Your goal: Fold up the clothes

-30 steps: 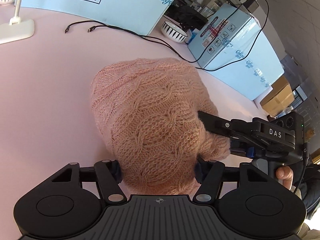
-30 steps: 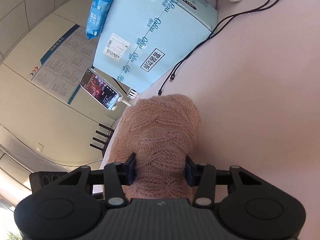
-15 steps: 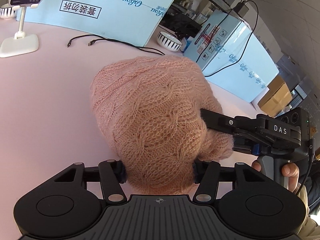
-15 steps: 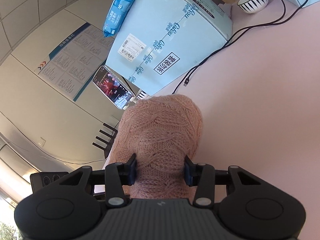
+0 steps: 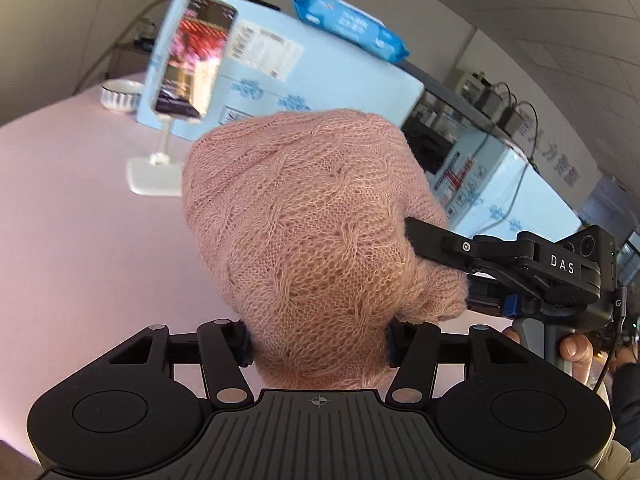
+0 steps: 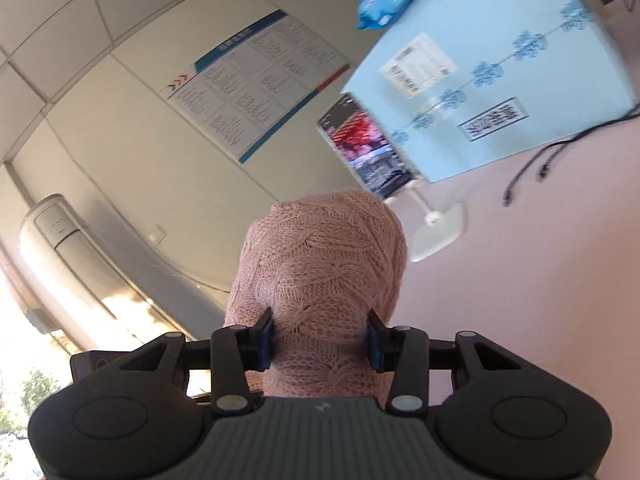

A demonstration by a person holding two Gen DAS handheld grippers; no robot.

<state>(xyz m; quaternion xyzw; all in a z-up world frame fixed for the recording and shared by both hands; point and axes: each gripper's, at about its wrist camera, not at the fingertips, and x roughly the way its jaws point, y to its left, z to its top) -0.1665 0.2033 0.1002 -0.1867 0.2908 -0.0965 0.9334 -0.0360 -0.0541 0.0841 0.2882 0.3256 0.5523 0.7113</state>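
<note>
Pink table (image 5: 72,240) lower left, bare. Both tongs, left (image 5: 318,340) and right (image 6: 320,338), clamped on bundled pink knit sweater (image 5: 312,224), lifted clear, probably for repositioning.

The pink sweater (image 5: 312,240) bulges over both grippers' fingertips, hiding their pads. At eleven o'clock in the left view the phone (image 5: 192,60) screen is smeared by blur, unreadable. The wall poster (image 6: 256,80) print at twelve o'clock in the right view is too small to read.

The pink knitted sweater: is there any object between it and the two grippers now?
No. The pink knitted sweater is bunched directly between the pads of the left gripper and of the right gripper; both are clamped on it, with nothing visible between.
</note>
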